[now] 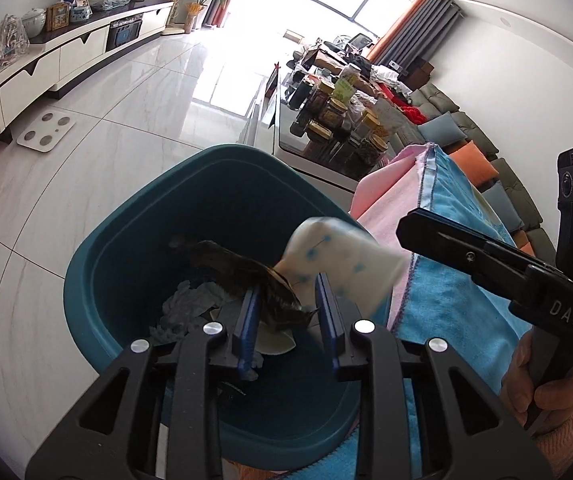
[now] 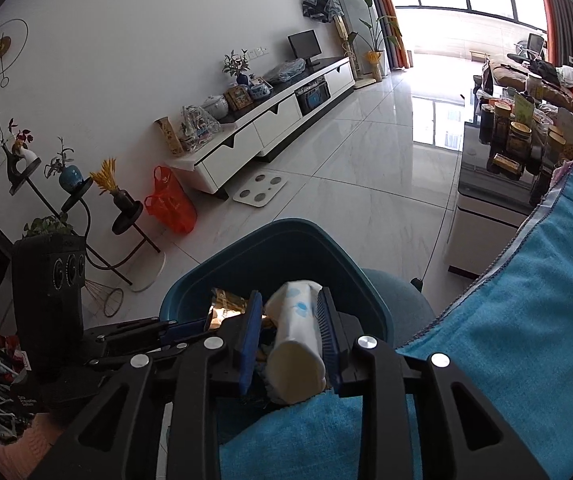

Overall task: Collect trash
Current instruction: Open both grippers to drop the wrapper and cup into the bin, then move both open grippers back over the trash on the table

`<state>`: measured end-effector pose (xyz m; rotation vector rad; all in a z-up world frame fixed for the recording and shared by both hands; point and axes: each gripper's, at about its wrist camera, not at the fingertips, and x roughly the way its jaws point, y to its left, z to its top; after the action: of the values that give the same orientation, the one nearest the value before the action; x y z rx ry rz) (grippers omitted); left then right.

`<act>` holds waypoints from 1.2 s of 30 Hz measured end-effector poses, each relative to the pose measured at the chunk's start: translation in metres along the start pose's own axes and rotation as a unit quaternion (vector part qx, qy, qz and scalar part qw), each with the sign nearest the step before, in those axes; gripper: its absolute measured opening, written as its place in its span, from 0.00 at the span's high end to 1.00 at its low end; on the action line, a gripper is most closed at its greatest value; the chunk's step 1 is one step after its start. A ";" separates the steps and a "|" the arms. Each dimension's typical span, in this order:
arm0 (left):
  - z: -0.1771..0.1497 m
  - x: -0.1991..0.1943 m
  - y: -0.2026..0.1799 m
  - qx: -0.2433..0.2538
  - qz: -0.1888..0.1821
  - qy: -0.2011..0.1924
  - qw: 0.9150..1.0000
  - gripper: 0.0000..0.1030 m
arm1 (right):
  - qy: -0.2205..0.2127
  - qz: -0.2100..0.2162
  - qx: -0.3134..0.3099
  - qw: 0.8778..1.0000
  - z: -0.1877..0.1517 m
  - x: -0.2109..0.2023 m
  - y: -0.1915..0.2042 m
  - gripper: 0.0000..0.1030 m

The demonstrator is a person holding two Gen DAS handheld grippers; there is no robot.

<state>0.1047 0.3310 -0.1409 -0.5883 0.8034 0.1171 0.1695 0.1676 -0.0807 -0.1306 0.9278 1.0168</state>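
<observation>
A teal bin stands on the floor beside a table under a blue towel. It holds crumpled tissue and other trash. My left gripper is over the bin with its jaws apart; a dark brown wrapper lies against its left finger, blurred. My right gripper hovers over the bin, jaws apart, with a white blue-dotted tissue pack between the fingers. In the left wrist view the pack is blurred, off the right gripper's tip.
A white scale lies on the tiled floor. A white TV cabinet lines the far wall. A glass table with jars stands behind the bin. An orange bag and plant stands are at the left wall.
</observation>
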 end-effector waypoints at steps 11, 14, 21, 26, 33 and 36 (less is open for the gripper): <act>-0.003 0.004 -0.008 0.001 -0.011 -0.011 1.000 0.67 | -0.012 0.011 0.014 1.000 -0.008 -0.023 -0.009 0.69; -0.006 -0.010 -0.015 0.009 -0.017 -0.024 1.000 0.64 | -0.021 0.018 0.018 0.999 -0.013 -0.037 -0.010 0.67; -0.014 -0.042 -0.040 0.039 -0.044 -0.051 0.997 0.60 | -0.043 0.026 0.022 0.998 -0.032 -0.075 -0.018 0.63; -0.027 -0.061 -0.071 0.071 -0.071 -0.062 0.993 0.55 | -0.061 0.022 0.028 0.997 -0.049 -0.106 -0.027 0.60; -0.052 -0.062 -0.134 0.139 -0.120 -0.045 0.982 0.55 | -0.100 -0.005 0.052 0.994 -0.079 -0.159 -0.052 0.59; -0.068 -0.058 -0.162 0.167 -0.146 -0.029 0.975 0.54 | -0.116 -0.031 0.060 0.991 -0.094 -0.184 -0.064 0.58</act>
<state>0.0715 0.1660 -0.0645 -0.3766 0.6529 -0.2653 0.1267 -0.0376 -0.0273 0.0590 0.7644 0.8959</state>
